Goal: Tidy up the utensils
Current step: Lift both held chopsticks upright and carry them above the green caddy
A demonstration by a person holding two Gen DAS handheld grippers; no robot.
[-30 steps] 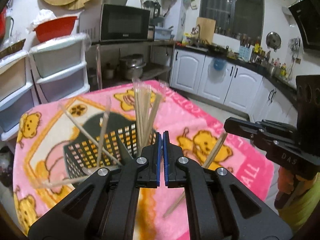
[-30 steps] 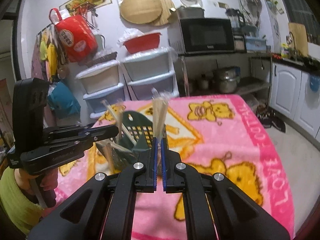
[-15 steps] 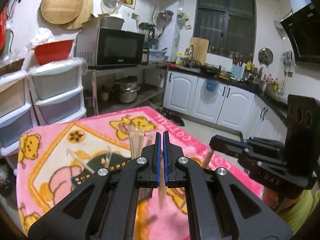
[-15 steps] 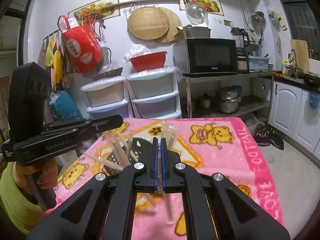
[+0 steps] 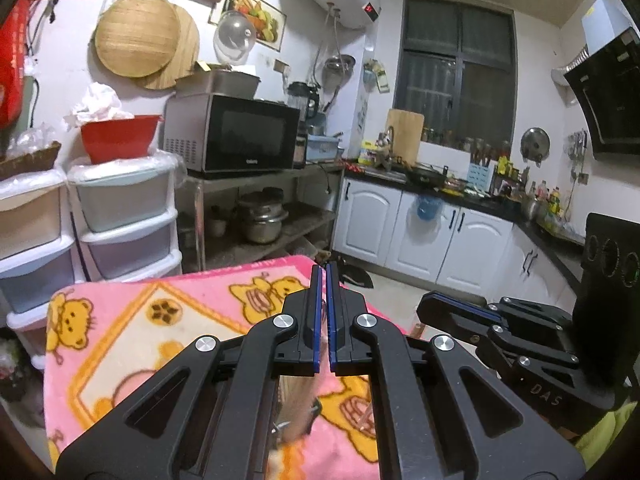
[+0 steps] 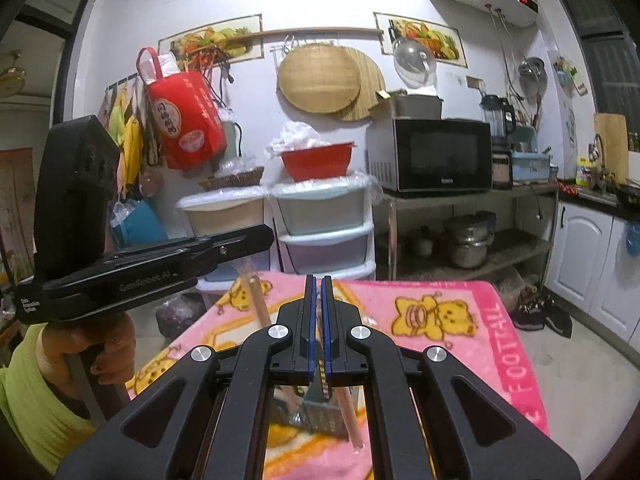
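Left gripper [image 5: 324, 320] & right gripper [image 6: 317, 320] both clenched, high over pink blanket [image 5: 120, 344]; chopsticks [image 6: 348, 412] (blurry) stand in basket [image 6: 324, 416] below.

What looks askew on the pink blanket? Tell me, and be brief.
The chopsticks look untidy: one slants beside the dark basket under the right tongs, another pokes up well off to the left at a different angle. The tongs hide the rest.

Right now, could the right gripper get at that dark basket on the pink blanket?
Probably yes: the basket sits just below the right gripper and nothing seems to block the way down, though its jaws are shut and would need opening first.
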